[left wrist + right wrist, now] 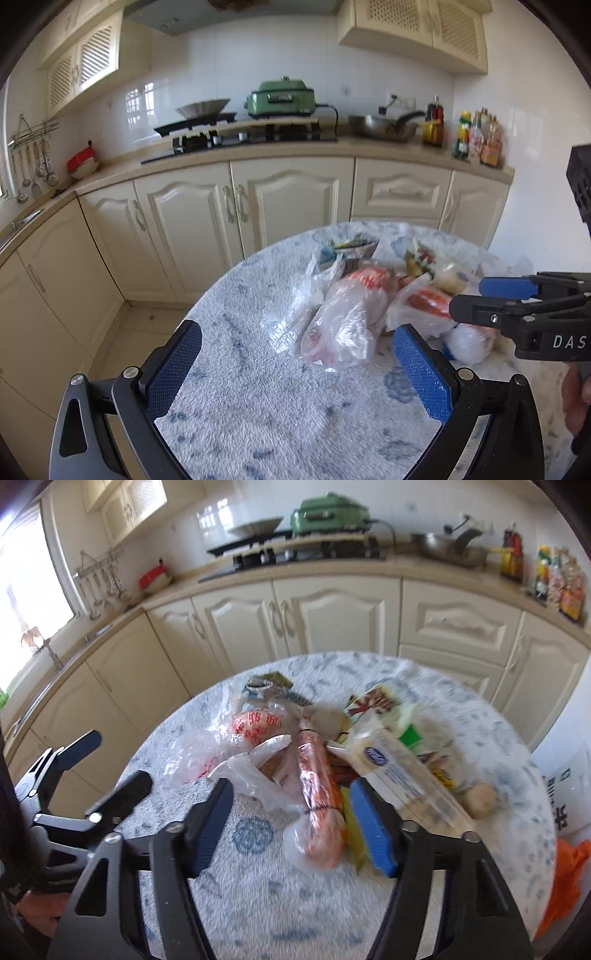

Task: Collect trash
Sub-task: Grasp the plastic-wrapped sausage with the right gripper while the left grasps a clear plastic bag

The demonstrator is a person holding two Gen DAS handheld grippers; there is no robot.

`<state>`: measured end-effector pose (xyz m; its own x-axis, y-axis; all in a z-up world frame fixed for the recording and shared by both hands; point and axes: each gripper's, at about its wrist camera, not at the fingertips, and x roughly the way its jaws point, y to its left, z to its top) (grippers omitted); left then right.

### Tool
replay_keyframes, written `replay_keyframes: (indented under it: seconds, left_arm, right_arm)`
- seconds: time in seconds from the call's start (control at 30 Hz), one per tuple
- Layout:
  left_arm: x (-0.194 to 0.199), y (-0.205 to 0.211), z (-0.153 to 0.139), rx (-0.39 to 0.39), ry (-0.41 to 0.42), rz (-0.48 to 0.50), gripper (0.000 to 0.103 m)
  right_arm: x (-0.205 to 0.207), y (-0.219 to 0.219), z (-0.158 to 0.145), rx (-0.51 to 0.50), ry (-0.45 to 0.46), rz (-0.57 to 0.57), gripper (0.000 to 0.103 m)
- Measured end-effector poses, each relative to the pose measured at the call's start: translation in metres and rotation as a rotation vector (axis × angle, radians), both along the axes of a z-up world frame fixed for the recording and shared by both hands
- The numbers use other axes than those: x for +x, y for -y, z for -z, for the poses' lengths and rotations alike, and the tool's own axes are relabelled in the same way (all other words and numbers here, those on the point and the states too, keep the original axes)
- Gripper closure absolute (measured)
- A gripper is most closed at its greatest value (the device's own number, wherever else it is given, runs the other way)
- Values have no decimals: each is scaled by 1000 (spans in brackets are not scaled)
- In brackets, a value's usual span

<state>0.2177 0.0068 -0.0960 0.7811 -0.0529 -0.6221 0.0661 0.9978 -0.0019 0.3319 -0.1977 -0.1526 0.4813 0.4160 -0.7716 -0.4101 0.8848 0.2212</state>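
A heap of trash lies on a round table with a white-and-blue cloth point(258, 406): crumpled clear plastic bags point(340, 328), a red-printed bag point(255, 725), an orange-wrapped tube packet point(317, 786), a clear bag with a blue logo point(399, 775) and printed wrappers. My left gripper point(299, 365) is open over bare cloth, just short of the clear bags. My right gripper point(291, 827) stands partly open astride the near end of the orange packet; its pads do not press it. Each gripper shows in the other's view: the right gripper point(480, 299), the left gripper point(107, 768).
Cream cabinets point(288, 206) and a counter with a stove, pans and bottles run behind the table. A small brown ball point(480, 801) lies at the table's right edge. Beyond that edge are a white sack point(569, 794) and an orange bag point(565, 878). A hand point(576, 398) holds the right gripper.
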Motion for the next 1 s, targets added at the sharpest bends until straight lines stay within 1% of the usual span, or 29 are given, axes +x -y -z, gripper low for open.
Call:
replay_keyframes:
  seconds: [0.07,0.2,0.27,0.3,0.33,0.37,0.4,0.43,0.47,0.5,0.57,0.6,0.7,0.73,0.77,0.83,0.87,0.9,0.93,1.0]
  left_arm:
    - [21,-3,12,8,-28,17,1]
    - [61,4,24,16,-77,68,1]
    - [82,12,32,35,-96,91,1]
    - [93,16,36,39,-110,100,1]
    - [107,18,41,47,-127,99,1]
    - [115,20,43,36,-134,109,0]
    - [125,18,45,-2,-141,125,5]
    - [129,16,46,-34,-147,134,13]
    - [134,13,46,-79,-154,154,35]
    - [139,10,44,-125,-163,181,49]
    - [141,6,45,-136,-155,185,60]
    - [144,3,45,-151,-154,187,63]
    - [144,-11,44,-183,-148,180,71]
    - [141,-15,43,-179,-132,179,71]
    - [138,-17,42,-168,-120,177,70]
    - [140,-20,42,-125,-107,168,41]
    - [144,-21,42,-99,-89,151,8]
    - [143,-20,42,-86,-69,145,1]
    - [149,-17,42,-72,-61,148,1]
    - [164,-14,43,-52,-78,172,1]
  right_arm:
    - [12,-5,12,-11,-34,-7,51]
    - [29,-11,26,-20,-70,-7,52]
    - [40,-16,34,-53,-77,-7,53]
    - [44,-18,39,-76,-82,-8,61]
    - [50,-20,46,-89,-98,-10,65]
    - [53,-19,51,-82,-112,-7,71]
    - [54,-17,53,-70,-115,-2,73]
    - [53,-15,53,-53,-109,0,75]
    - [51,-12,51,-40,-102,4,77]
    - [48,-10,50,-28,-98,8,77]
    - [42,-3,45,1,-86,20,79]
    - [39,1,43,18,-85,28,79]
    - [30,8,36,47,-78,40,81]
    - [27,9,34,47,-77,41,81]
    - [23,9,33,43,-77,38,81]
    - [17,7,32,34,-72,28,81]
    - [18,6,33,28,-69,28,81]
    - [18,4,34,23,-70,28,79]
    - [20,1,36,16,-71,32,79]
    - [26,-5,40,-13,-74,36,73]
